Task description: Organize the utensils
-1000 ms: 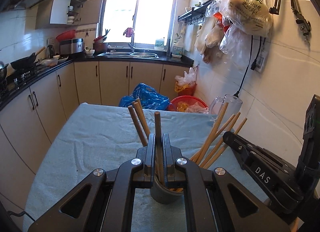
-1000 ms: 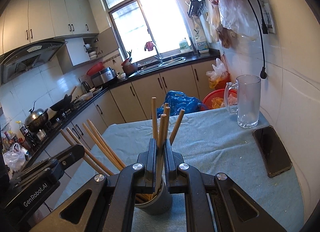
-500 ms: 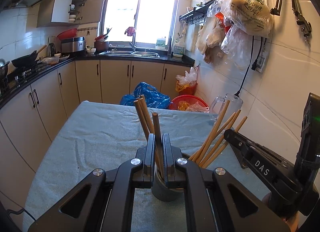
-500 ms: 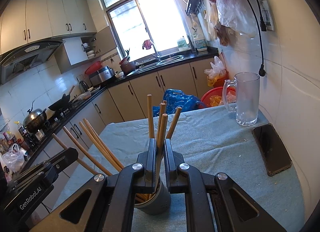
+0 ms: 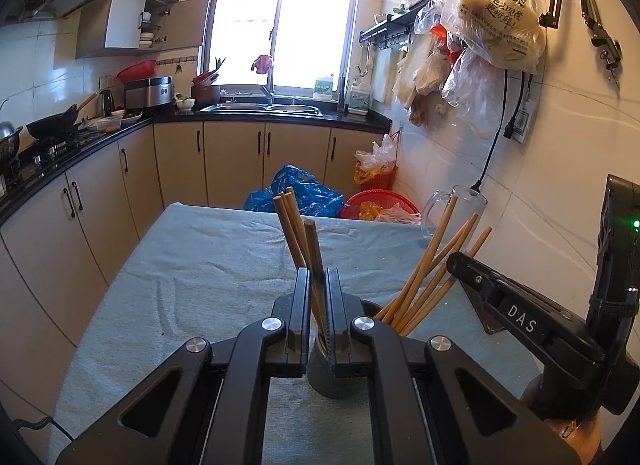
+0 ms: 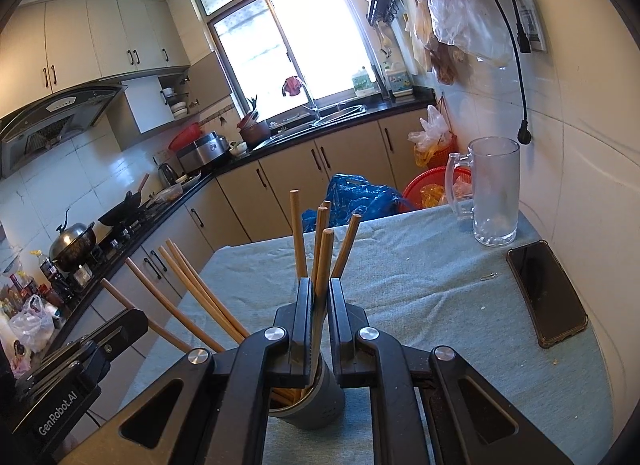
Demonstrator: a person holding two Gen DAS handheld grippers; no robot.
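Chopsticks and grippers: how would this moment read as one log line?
left gripper: shut on chopstick | right gripper: shut on chopstick | both over holder | glass mug, phone: untouched

place: home kitchen | evidence: sink (image 5: 262, 107) under window (image 5: 280, 25); wok (image 5: 52, 127) on gas stove; range hood (image 6: 52, 121); beige cabinets (image 5: 232, 161); rice cooker (image 5: 148, 91); cloth-covered tabletop (image 5: 200, 265); bags (image 5: 496, 25) on wall hooks
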